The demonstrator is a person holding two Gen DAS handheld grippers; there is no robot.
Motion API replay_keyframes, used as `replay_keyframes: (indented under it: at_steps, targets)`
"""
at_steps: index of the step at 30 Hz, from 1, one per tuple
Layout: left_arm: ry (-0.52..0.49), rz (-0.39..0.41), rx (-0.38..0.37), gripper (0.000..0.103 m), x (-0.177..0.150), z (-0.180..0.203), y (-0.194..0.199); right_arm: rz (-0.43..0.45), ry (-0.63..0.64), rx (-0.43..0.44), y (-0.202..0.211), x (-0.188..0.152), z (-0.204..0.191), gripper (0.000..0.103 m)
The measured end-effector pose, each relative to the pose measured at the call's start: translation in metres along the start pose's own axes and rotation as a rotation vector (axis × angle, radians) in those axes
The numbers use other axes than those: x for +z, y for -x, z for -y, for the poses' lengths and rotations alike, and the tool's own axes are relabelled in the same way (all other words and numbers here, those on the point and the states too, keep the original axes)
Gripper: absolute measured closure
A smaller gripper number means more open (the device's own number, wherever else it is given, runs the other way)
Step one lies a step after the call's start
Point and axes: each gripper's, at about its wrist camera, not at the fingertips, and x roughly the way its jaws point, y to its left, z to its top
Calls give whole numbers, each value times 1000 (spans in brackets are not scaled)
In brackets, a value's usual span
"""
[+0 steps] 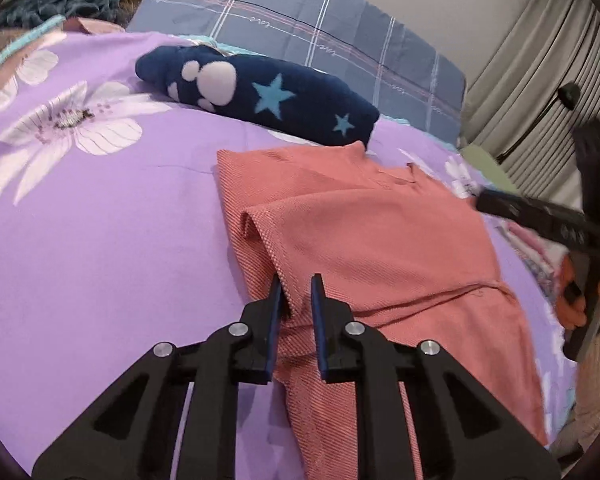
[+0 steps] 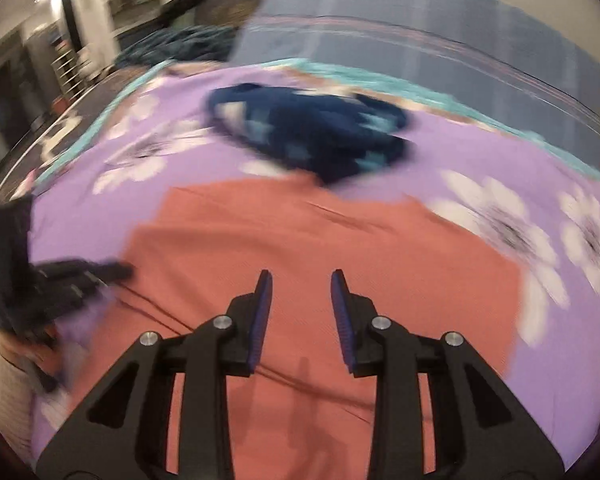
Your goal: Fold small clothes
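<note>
two grippers were over the purple flowered bedspread. the salmon-pink garment lay spread flat on it, one side folded inward, just in front of a folded navy fleece with stars. the left gripper had its fingers a little apart, a raised fold of the pink cloth sitting between them. the right gripper hung above the garment's middle, fingers spread with nothing between them; that view was blurred.

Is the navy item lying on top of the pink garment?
No. In the left wrist view the navy item lies on the purple sheet beyond the pink garment, touching only its far edge.
</note>
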Motion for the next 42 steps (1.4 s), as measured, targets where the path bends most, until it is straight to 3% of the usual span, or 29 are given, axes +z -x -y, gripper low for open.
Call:
replay_keyframes:
  at_steps: [5, 9, 12, 16, 17, 18, 19, 22, 24, 25, 26, 27, 30, 31, 32, 34, 38, 39, 40, 41, 42]
  targets:
    - [47, -22, -130, 88, -4, -2, -1, -125, 170, 67, -46, 43, -87, 64]
    - [36, -34, -139, 88, -6, 2, 0, -201, 314, 8, -75, 49, -134, 57]
    - [61, -39, -140, 85, -6, -2, 0, -257, 427, -34, -90, 39, -152, 57]
    - [84, -37, -131, 85, -6, -9, -1, -274, 482, -129, -105, 33, -155, 58]
    - [86, -38, -129, 85, -7, -9, -2, -277, 474, -152, -109, 34, -153, 67]
    - [84, -37, -125, 85, -7, -9, -3, -278, 442, -154, -111, 36, -149, 95]
    - [77, -37, -122, 85, -7, -8, -3, -270, 398, -139, -109, 40, -145, 98]
    - [51, -27, -95, 95, -6, -5, 1, -177, 255, -18, -92, 54, -131, 100]
    - [52, -31, -75, 95, -5, -6, 2, -109, 153, 29, -85, 58, -117, 95]
    - [55, -49, -65, 96, -6, -7, 0, -105, 123, 33, -85, 59, -111, 90]
    - [56, -59, -53, 96, -7, -8, -1, -125, 91, 47, -86, 57, -102, 74]
    - [53, -64, -39, 96, -7, -9, -2, -128, 71, 56, -85, 55, -95, 65]
    - [34, -65, -12, 95, -8, -5, 2, -91, 25, 34, -67, 38, -64, 67]
    - [26, -58, 1, 89, -8, -3, 6, -83, 17, 31, -60, 31, -55, 70]
    - [22, -49, 19, 78, -7, -2, 8, -69, -5, 27, -49, 18, -37, 73]
    - [10, -14, 70, 74, -5, -1, 17, -52, -48, -11, -37, -6, -5, 77]
    - [-14, 60, 43, 74, 0, 5, 32, -23, -223, -292, -11, -74, 93, 92]
    - [-28, 74, 40, 76, -1, 9, 34, -24, -272, -326, -8, -88, 113, 94]
    - [-61, 88, 47, 83, -2, 17, 34, -23, -337, -323, -6, -107, 139, 97]
    - [-100, 83, 72, 91, -5, 26, 28, 12, -387, -229, -3, -122, 159, 103]
    - [-131, 49, 113, 94, -7, 34, 16, 39, -407, -182, -1, -129, 166, 103]
